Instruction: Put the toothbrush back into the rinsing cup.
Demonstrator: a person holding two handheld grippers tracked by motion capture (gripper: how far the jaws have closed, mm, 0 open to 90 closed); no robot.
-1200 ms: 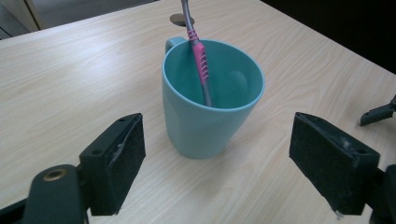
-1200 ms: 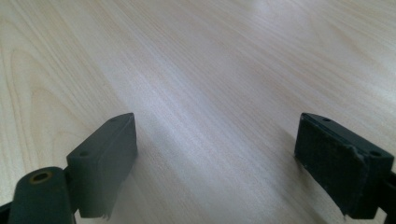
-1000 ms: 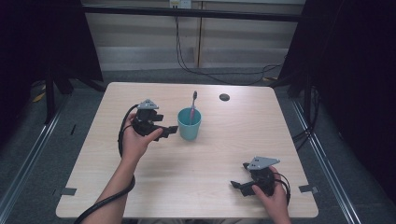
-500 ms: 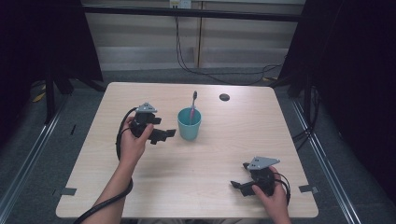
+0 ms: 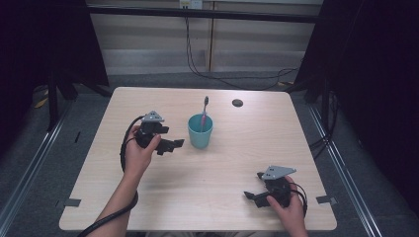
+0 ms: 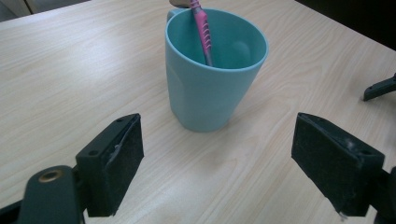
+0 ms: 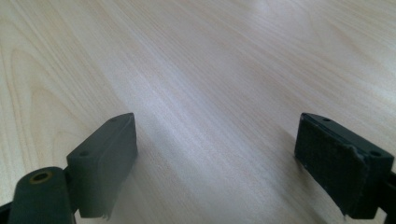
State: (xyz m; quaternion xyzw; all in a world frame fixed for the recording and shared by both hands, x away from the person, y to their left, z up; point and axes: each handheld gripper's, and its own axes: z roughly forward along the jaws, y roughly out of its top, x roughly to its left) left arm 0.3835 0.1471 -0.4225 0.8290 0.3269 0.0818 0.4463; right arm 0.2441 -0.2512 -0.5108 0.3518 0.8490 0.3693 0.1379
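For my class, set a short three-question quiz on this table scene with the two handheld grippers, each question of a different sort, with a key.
1. True or false: the left gripper grips the teal mug.
2. What stands in the mug?
A. a spoon
B. a pink toothbrush
C. a pencil
3. Fill in: the right gripper rests near the table's ____ edge.

Key:
1. False; its fingers stand open, short of the mug.
2. B.
3. Near, on the person's side.
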